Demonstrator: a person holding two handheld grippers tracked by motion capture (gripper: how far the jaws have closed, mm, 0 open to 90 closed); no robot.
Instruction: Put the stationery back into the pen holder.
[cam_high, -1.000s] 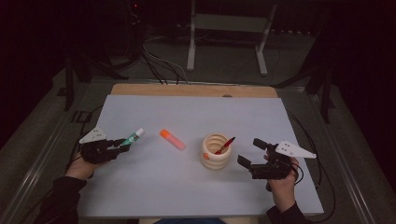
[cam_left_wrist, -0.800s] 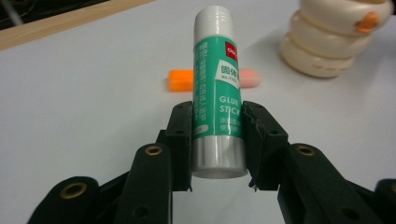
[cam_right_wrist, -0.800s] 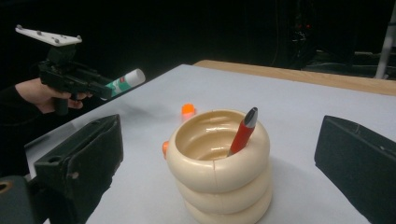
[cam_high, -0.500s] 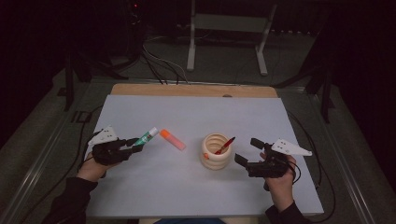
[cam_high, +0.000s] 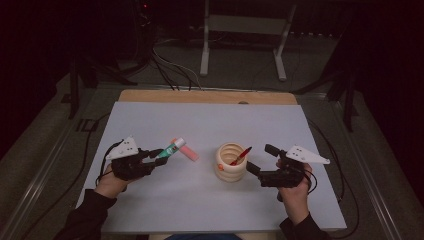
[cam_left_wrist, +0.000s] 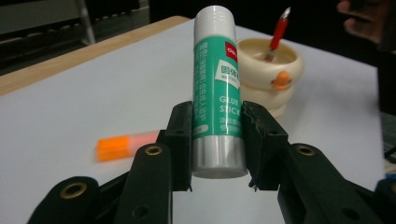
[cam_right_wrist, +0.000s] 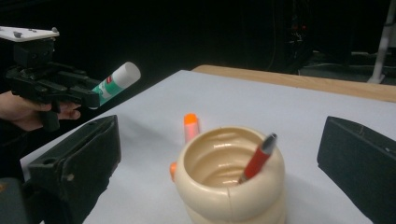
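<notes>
Glue stick (cam_left_wrist: 218, 88): green body, white cap, clamped at its lower end between the jaws of the left hand-held gripper (cam_high: 150, 159); in the high view it is carried above the table, cap pointing far and right, over the left half of the sheet.
Left hand-held gripper: jaws drawn in narrow and pressing on both sides of the glue stick; the person's left hand (cam_high: 111, 183) grips its body at the near left of the table.
Right hand-held gripper (cam_high: 260, 160): jaws spread wide with nothing between the pads; they have just been opening a little. It sits just right of the pen holder, its jaws pointing left at it, held by the right hand (cam_high: 295, 192).
Pen holder (cam_high: 230, 161): cream ribbed cup with a small orange duck bill on its side, upright near the middle of the table, slightly right of centre.
Red pen (cam_right_wrist: 258, 157): standing tilted inside the pen holder, grey tip up, leaning on the rim.
Orange marker (cam_high: 187, 151): lying flat on the table between the glue stick and the pen holder, apart from both.
Table (cam_high: 200, 120): covered by a pale grey sheet, a wooden edge showing along the far side.
</notes>
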